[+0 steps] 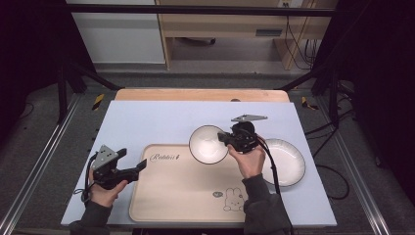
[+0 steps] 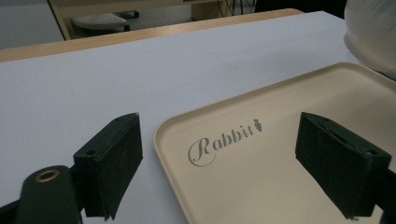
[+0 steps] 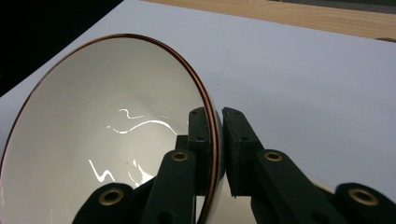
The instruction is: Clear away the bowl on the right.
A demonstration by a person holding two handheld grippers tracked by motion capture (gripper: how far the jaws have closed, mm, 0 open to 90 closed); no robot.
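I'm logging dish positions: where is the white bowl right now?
In the high view the white bowl sits at the beige tray's far right corner, its rim pinched by the right tongs, left of the white plate.

Both hands held grippers low in the high view.
The left gripper (image 1: 139,167), at lower left, pointed toward frame right with its jaws standing wide apart. The right gripper (image 1: 224,138), just right of centre, pointed toward frame left from the right hand (image 1: 250,161), its jaws clamped on a bowl's rim (image 3: 212,140).
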